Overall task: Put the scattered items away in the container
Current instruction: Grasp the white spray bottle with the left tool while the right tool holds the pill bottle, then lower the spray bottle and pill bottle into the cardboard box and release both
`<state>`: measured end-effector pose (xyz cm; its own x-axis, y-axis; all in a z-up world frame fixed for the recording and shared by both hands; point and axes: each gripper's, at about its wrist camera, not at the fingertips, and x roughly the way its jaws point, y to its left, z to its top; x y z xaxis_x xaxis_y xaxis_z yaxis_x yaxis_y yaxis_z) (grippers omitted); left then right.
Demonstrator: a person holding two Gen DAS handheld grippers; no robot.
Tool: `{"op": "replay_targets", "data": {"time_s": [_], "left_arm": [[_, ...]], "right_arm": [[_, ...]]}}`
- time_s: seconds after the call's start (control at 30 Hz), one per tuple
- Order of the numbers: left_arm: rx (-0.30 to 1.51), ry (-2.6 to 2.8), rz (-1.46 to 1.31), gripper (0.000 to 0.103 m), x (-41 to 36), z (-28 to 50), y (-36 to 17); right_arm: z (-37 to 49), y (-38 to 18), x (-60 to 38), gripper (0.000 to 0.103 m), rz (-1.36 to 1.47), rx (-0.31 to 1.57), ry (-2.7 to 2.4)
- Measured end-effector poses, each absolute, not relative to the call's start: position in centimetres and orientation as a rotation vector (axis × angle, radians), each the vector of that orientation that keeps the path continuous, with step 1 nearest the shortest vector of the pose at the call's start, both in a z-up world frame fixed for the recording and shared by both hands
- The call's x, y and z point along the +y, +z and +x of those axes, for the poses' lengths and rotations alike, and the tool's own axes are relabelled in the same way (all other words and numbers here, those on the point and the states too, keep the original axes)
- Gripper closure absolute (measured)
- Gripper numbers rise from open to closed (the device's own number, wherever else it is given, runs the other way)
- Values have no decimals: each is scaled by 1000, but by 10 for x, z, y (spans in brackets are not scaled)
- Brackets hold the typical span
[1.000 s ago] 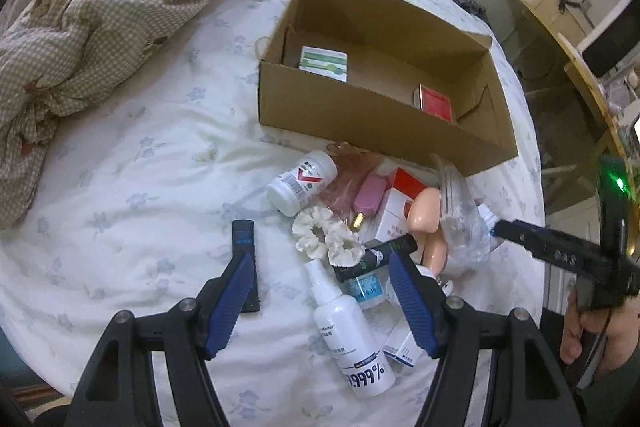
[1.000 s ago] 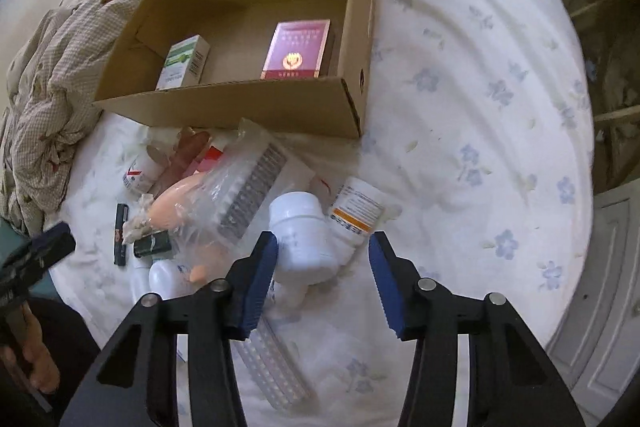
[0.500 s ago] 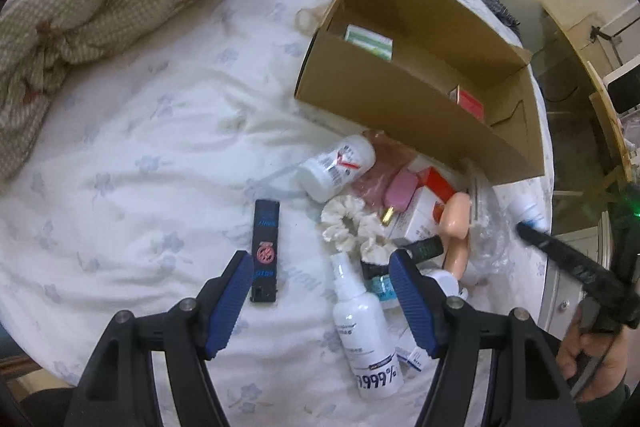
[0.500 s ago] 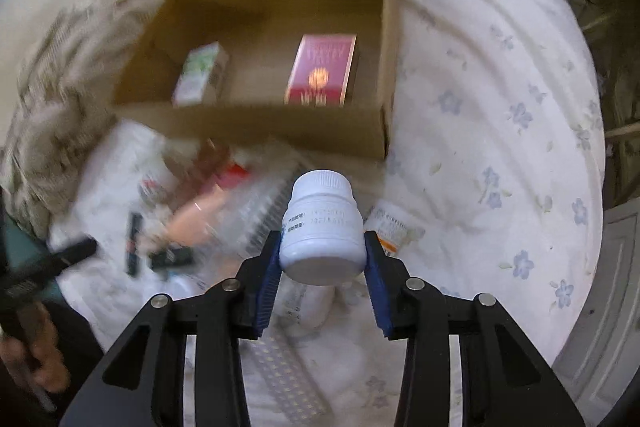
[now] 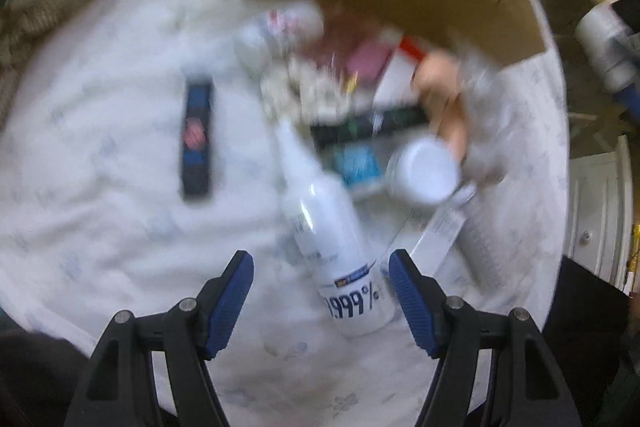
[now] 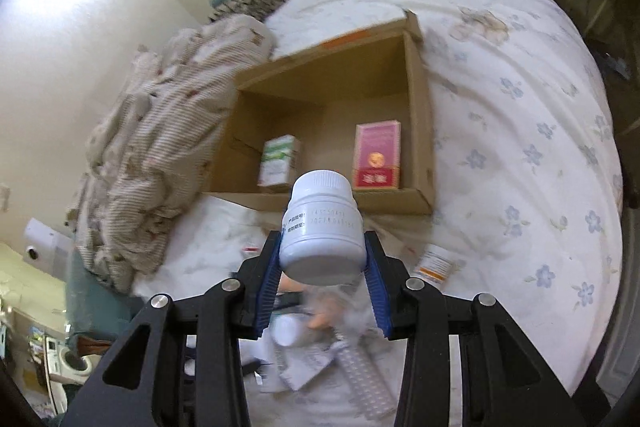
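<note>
My right gripper (image 6: pixel 323 259) is shut on a white pill bottle (image 6: pixel 322 227), held in the air in front of the open cardboard box (image 6: pixel 420 123). Inside the box lie a green-and-white carton (image 6: pixel 278 161) and a red booklet (image 6: pixel 377 155). My left gripper (image 5: pixel 321 275) stands open low over the bed, just short of a white spray bottle (image 5: pixel 332 227) marked 999%. Beyond it lies a blurred heap: a white jar (image 5: pixel 424 173), a black tube (image 5: pixel 368 129), a scrunchie (image 5: pixel 288 93), a pink item (image 5: pixel 368 61). A black stick (image 5: pixel 196 139) lies apart to the left.
A crumpled checked quilt (image 6: pixel 160 155) lies left of the box. An orange-labelled bottle (image 6: pixel 434 263) and blister packs (image 6: pixel 360 375) lie on the flowered sheet (image 6: pixel 520 147). The bed's right edge drops off beside a white door (image 5: pixel 596 219).
My right gripper has closed on the white pill bottle and lifted it toward the box. My left gripper has come down closer to the spray bottle, and its view is blurred.
</note>
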<state>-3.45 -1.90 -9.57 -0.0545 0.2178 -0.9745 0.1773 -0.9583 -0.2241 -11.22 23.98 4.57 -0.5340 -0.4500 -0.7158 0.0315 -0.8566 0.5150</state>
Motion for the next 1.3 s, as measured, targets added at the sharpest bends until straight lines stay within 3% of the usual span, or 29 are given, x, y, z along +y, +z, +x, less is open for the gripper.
{"op": "replay_targets", "data": {"time_s": [0.1, 0.37, 0.4, 0.43, 0.47, 0.63, 0.93, 1.3], "left_arm": [[-500, 2157, -2182, 31, -17, -35, -113], [-306, 2202, -2192, 31, -1, -40, -121], [-250, 2232, -2180, 37, 3, -39, -120], [-194, 2259, -2168, 52, 7, -38, -119], [-137, 2285, -2154, 56, 11, -37, -117], [-141, 2315, -2113, 63, 4, -32, -107], [-318, 2455, -1890, 64, -41, -25, -37], [-274, 2555, -1638, 64, -32, -26, 22]], "right_arm": [[-110, 55, 233, 60, 1287, -624, -2436], [-115, 57, 224, 60, 1282, -627, -2405], [-115, 58, 223, 60, 1277, -621, -2404], [-114, 58, 223, 60, 1275, -615, -2404], [-115, 57, 221, 60, 1276, -607, -2405], [-114, 53, 226, 60, 1299, -614, -2414], [-114, 54, 233, 60, 1275, -655, -2413], [-112, 50, 231, 60, 1287, -641, -2415]]}}
